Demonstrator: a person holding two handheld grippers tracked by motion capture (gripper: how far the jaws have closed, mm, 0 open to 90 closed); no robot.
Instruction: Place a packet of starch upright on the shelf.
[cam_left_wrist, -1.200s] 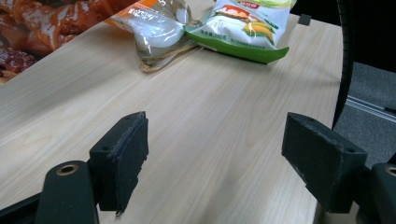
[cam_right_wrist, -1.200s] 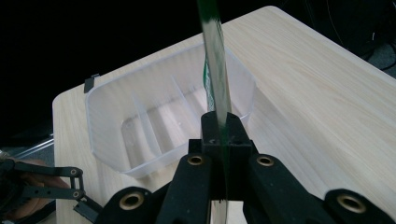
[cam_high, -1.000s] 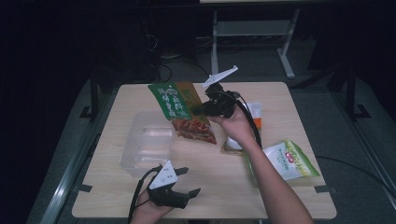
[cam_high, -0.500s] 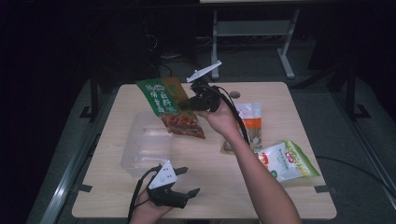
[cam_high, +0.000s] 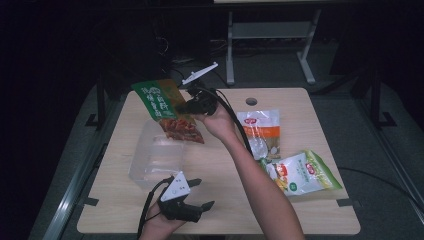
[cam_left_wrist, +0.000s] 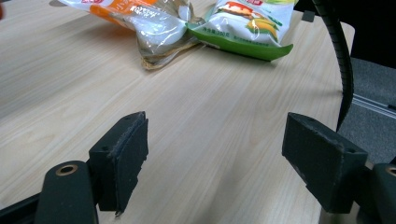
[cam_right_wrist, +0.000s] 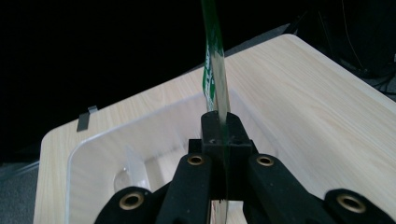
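Here the right hand-held gripper is clamped on the edge of a green snack bag, carrying it in the air over the far left part of the desk. In the right gripper view the bag shows edge-on, a thin strip rising straight out from between the closed jaws. From above, its long axis slants from the green top at the far left down to the reddish bottom end, which hangs toward the clear plastic bin.

The relation that matters is bag to bin. The bin sits below the bag and on the person's side of it, and the bag's low end hangs just above the bin's far rim; whether it touches I cannot tell from this angle. In the right gripper view the bin lies directly beneath the jaws, so I judge the coming move to be a short descent and release.

The left hand-held gripper rests near the desk's near edge with its jaws wide and nothing between them. It is well short of the bag, so the right hand is the one placed to finish. Two other bags, an orange-and-clear one and a green corn one, lie to the right.
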